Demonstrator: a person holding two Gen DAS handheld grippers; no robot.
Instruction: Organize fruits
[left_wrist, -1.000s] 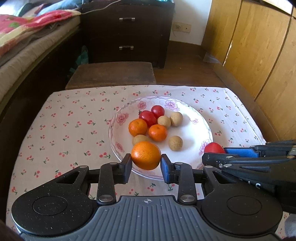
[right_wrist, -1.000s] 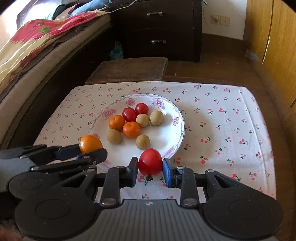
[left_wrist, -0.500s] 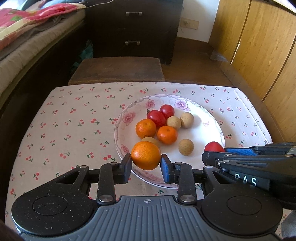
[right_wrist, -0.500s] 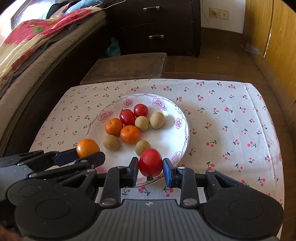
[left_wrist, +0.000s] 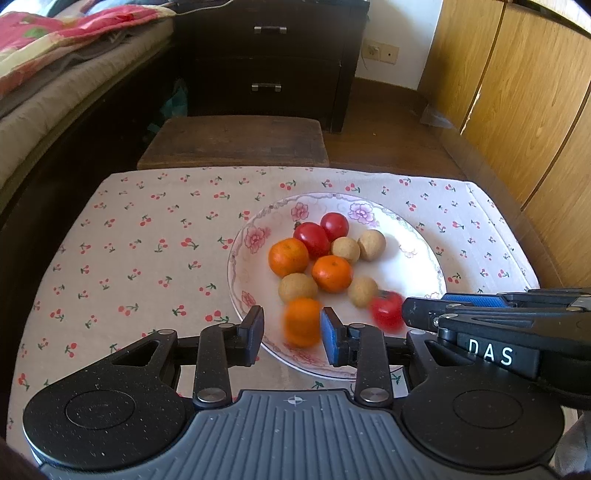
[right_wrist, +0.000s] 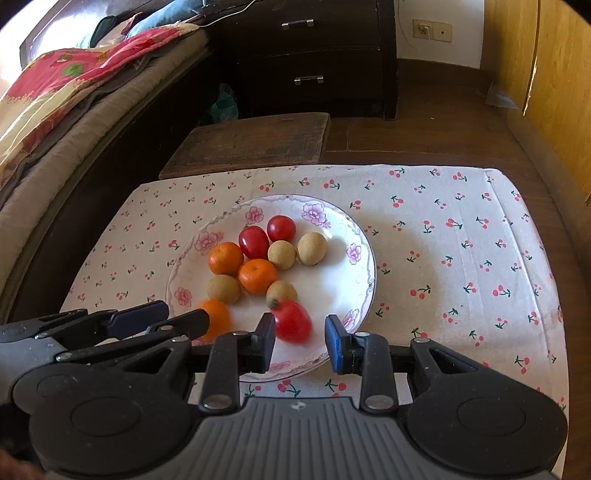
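left gripper (left_wrist: 291, 330) jaws just parted | orange (left_wrist: 302, 322) dropped blurred onto plate (left_wrist: 424, 254) near rim | right gripper (right_wrist: 300, 338) released too, tomato (right_wrist: 291, 320) falling beside it | both fruits plated

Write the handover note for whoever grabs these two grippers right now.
Left gripper: jaws apart, a blurred orange loose between them, not gripped, over the near part of the plate.
Right gripper: jaws apart, a blurred red tomato loose between them, also over the plate.
Already on the plate: two small oranges, two tomatoes, four round brown fruits.
Done: every fruit in view is on or over the plate; none shows on the cherry-print cloth.
Left: check that both loose fruits settle inside the rim, then probably draw both grippers back.
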